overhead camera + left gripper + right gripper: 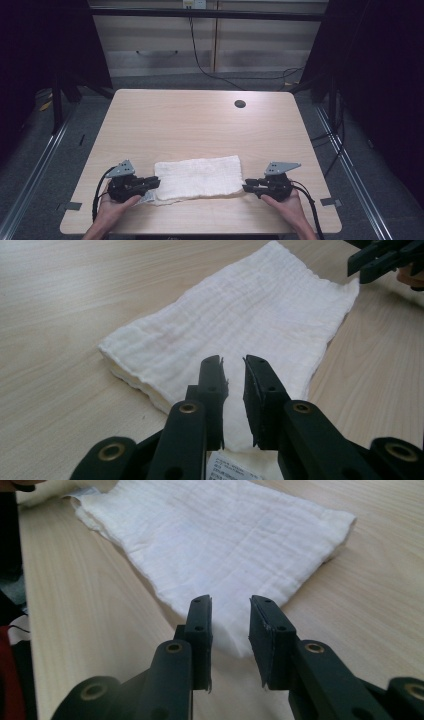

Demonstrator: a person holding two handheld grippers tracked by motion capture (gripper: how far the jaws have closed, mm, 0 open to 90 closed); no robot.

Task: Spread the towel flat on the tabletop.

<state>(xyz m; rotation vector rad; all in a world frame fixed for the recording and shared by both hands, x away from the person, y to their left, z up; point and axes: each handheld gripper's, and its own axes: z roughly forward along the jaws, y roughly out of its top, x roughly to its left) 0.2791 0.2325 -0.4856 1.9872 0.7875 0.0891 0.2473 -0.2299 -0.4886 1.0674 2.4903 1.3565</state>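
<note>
Crinkled white cloth (198, 177), matt wood table (200, 120)

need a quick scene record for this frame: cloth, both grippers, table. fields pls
cloth: white folded cloth, lying flat near the table's front edge, label at its left end
left gripper: left gripper at the cloth's left end, jaws slightly apart, cloth between them, pads not pressing
right gripper: right gripper at the cloth's right end, jaws apart, cloth corner between them, not clamped
table: light wood table, round cable hole toward the far right
hands: one on each gripper
</note>
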